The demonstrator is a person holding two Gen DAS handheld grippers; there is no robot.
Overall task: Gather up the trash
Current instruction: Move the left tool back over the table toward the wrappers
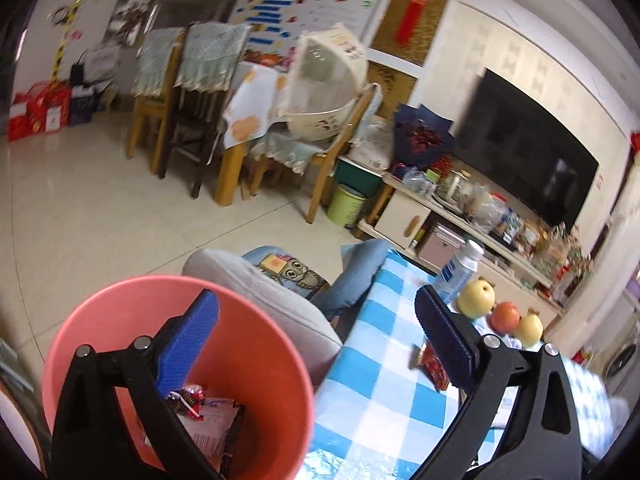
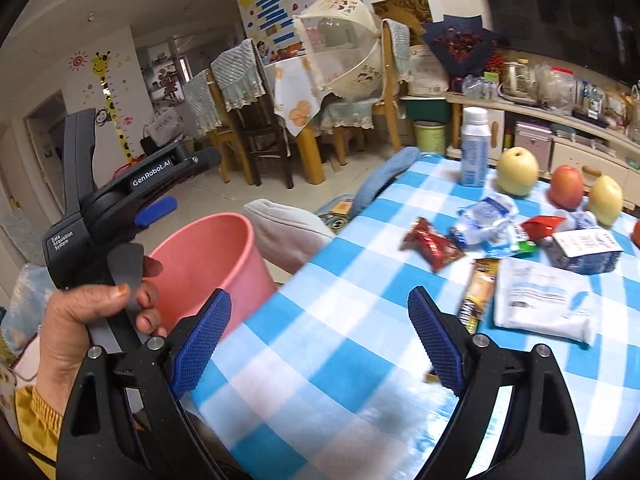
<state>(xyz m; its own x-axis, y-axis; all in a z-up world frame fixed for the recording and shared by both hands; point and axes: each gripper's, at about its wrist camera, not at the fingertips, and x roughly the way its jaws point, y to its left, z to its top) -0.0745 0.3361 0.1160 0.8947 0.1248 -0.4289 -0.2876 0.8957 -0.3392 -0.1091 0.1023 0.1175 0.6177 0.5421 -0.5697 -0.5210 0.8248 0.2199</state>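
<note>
A pink bin [image 1: 248, 360] stands left of the blue-checked table [image 1: 380, 380] and holds several wrappers [image 1: 208, 420]. My left gripper [image 1: 316, 328] is open and empty, its left finger over the bin, its right finger over the table. In the right wrist view the bin [image 2: 208, 252] shows at left, with the left gripper [image 2: 160, 204] above it. My right gripper [image 2: 320, 328] is open and empty over the table [image 2: 340, 360]. Trash lies beyond it: a red wrapper [image 2: 432, 244], an orange stick packet [image 2: 480, 292], a white pouch [image 2: 544, 304], crumpled blue-white wrappers [image 2: 488, 220], a small carton [image 2: 584, 248].
A bottle [image 2: 474, 148], two pears [image 2: 518, 170] and an apple [image 2: 566, 186] stand at the table's far edge. A grey cushioned seat [image 2: 288, 232] sits between bin and table. Wooden chairs [image 1: 192, 120], a green bucket [image 1: 348, 204] and a TV cabinet [image 1: 460, 224] stand further back.
</note>
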